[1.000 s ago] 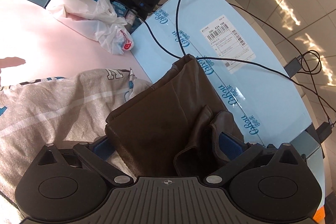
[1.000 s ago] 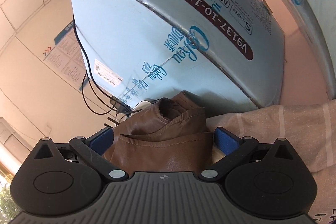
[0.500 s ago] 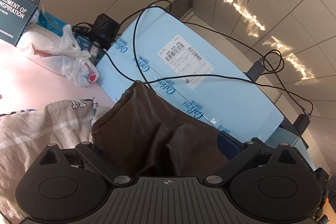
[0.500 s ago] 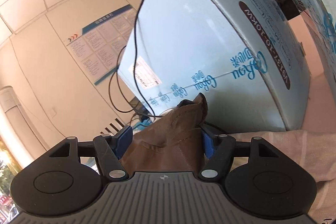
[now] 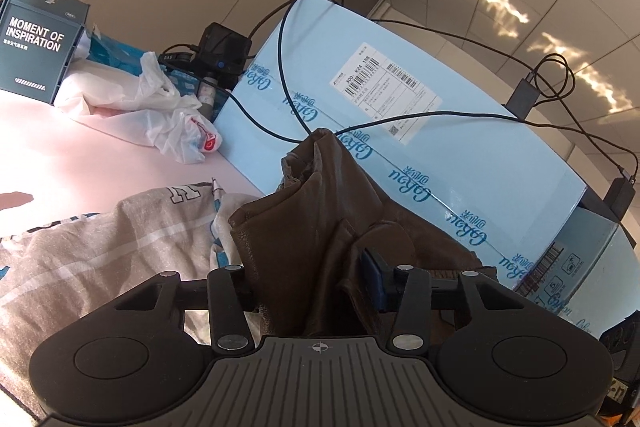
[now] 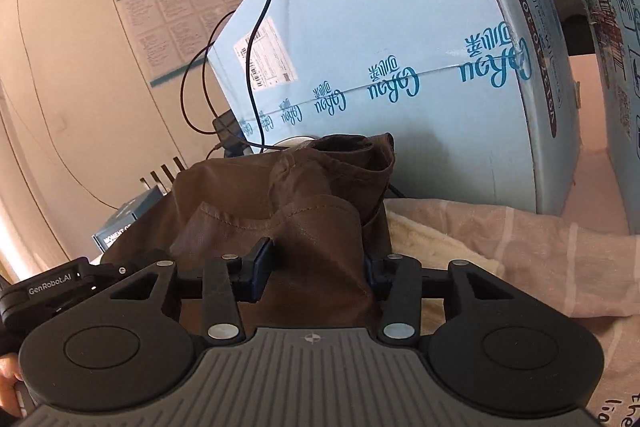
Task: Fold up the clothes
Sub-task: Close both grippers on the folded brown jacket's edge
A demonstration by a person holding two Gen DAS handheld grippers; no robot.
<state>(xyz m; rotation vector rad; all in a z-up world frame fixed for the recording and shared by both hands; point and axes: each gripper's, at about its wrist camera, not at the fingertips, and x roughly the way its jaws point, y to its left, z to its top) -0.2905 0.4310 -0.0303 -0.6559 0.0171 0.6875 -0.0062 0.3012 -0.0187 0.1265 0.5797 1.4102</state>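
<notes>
Both your left tool and right tool pinch the brown garment, its bunched length pointing away toward the blue box.

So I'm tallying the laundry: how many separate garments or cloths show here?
2. The brown garment is clamped in both the left gripper and the right gripper; the striped beige cloth lies on the table under it. More may be hidden.

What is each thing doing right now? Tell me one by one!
Left gripper: shut on the brown garment.
Right gripper: shut on the brown garment.
Brown garment: bunched, held up by both grippers.
Striped cloth: lying rumpled.
Blue box: closed, taped.
Plastic bag: crumpled.
</notes>
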